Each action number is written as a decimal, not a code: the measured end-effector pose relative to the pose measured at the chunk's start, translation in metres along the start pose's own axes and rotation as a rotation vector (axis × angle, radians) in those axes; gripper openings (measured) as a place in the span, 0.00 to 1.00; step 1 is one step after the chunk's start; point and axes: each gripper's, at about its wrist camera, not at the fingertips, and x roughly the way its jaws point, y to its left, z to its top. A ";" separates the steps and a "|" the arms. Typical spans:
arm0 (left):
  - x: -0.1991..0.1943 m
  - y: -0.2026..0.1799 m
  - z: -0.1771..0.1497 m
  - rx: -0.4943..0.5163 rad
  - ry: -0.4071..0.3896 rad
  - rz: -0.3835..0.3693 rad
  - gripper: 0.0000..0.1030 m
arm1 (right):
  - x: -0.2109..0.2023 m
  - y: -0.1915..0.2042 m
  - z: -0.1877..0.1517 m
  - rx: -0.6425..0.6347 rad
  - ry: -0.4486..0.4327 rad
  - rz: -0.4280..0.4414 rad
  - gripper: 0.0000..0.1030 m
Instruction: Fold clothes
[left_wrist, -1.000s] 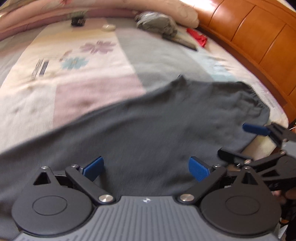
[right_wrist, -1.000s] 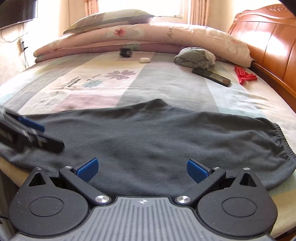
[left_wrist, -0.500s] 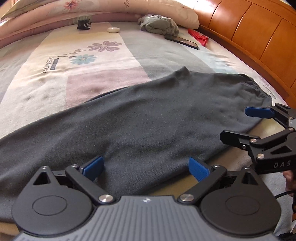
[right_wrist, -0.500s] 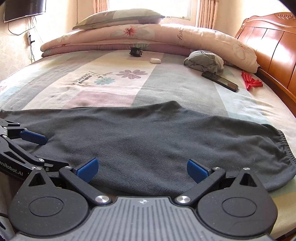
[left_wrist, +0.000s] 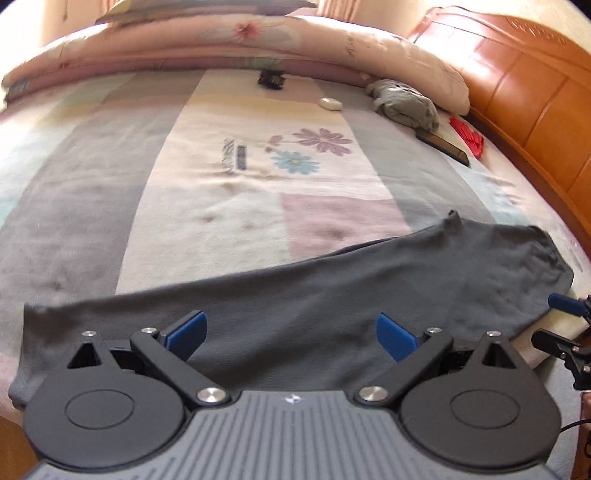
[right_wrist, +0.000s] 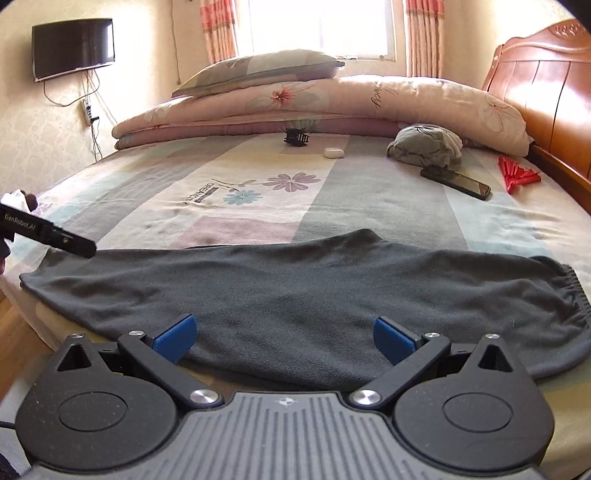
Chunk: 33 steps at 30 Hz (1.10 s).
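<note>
Dark grey fleece trousers (right_wrist: 303, 291) flat on bed; left gripper (left_wrist: 291, 332) and right gripper (right_wrist: 282, 334) jaws apart, empty. Pinch both ends evenly.

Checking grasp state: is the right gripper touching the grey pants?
Apart. In the right wrist view the right gripper is wide open, empty, blue pads hovering clear above the grey pants.

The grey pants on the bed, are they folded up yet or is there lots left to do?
Only partly. The grey pants look folded once lengthwise and lie flat across the bed, elastic waistband at the right end. Nothing is in hand: the left claw and the right claw are both open, hanging above the cloth. Still left: folding the long strip over into a small bundle.
</note>
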 end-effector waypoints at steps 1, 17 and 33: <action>0.004 0.012 -0.004 -0.035 0.008 -0.015 0.95 | 0.003 0.002 0.001 0.014 0.008 0.000 1.00; 0.007 0.099 -0.016 -0.222 -0.070 -0.134 0.95 | 0.043 0.039 0.020 -0.022 0.115 -0.010 1.00; -0.012 0.112 -0.024 -0.160 -0.129 0.007 0.95 | 0.068 0.049 0.018 -0.042 0.176 0.002 1.00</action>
